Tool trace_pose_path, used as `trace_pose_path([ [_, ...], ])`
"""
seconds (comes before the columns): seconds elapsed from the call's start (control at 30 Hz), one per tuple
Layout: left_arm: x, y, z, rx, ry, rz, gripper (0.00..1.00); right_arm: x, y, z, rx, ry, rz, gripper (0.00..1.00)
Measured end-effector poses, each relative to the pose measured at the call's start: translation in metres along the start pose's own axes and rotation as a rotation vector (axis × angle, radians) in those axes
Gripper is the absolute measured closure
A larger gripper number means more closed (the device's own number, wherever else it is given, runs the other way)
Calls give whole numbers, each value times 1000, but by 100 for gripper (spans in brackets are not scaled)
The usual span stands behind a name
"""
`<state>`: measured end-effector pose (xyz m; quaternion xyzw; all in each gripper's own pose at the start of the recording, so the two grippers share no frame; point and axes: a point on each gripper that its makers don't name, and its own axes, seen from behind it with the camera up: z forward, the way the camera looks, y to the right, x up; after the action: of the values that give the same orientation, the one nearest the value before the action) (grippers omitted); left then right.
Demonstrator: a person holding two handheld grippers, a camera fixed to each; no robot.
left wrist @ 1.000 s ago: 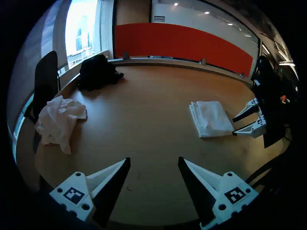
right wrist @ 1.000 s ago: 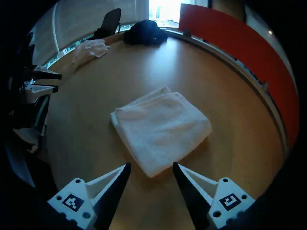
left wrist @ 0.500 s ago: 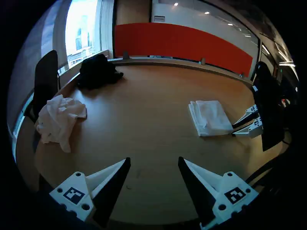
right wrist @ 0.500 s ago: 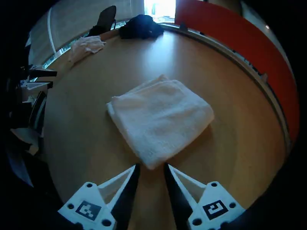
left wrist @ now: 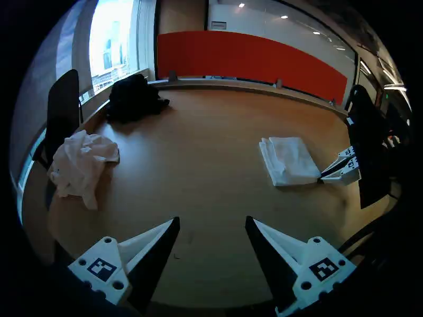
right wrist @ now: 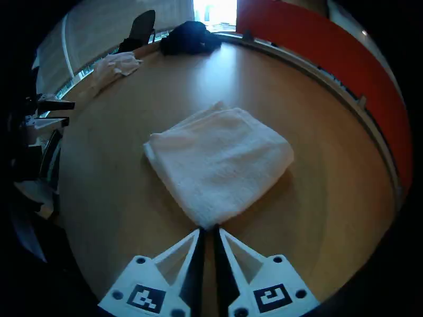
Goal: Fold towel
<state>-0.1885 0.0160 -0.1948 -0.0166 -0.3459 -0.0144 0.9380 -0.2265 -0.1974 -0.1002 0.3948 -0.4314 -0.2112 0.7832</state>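
White folded towel [right wrist: 219, 161] on the table [right wrist: 328, 174]: right tool [right wrist: 208, 231] clenched at its corner, left tool [left wrist: 212, 218] released.

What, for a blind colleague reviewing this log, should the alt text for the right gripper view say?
A folded white towel lies flat on a wooden table, with the two fingers of the right tool closed almost together at its near corner. Farther back lie a crumpled white cloth and a dark garment, by the table's far edge.
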Motion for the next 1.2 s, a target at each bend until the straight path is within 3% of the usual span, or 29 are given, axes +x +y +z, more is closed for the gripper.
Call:
trace_pose_path([
  [0.3,2,2,1,-7,4,7,8,8,1,-2,-9,24,-10,97],
  [0.6,8,3,3,-15,18,20,8,45,16,-22,-46,88,-34,97],
  [0.93,23,9,2,-28,52,37,8,107,41,-63,-91,158,-105,98],
  [1.2,33,13,1,-40,72,49,8,140,60,-101,-130,197,-141,98],
])
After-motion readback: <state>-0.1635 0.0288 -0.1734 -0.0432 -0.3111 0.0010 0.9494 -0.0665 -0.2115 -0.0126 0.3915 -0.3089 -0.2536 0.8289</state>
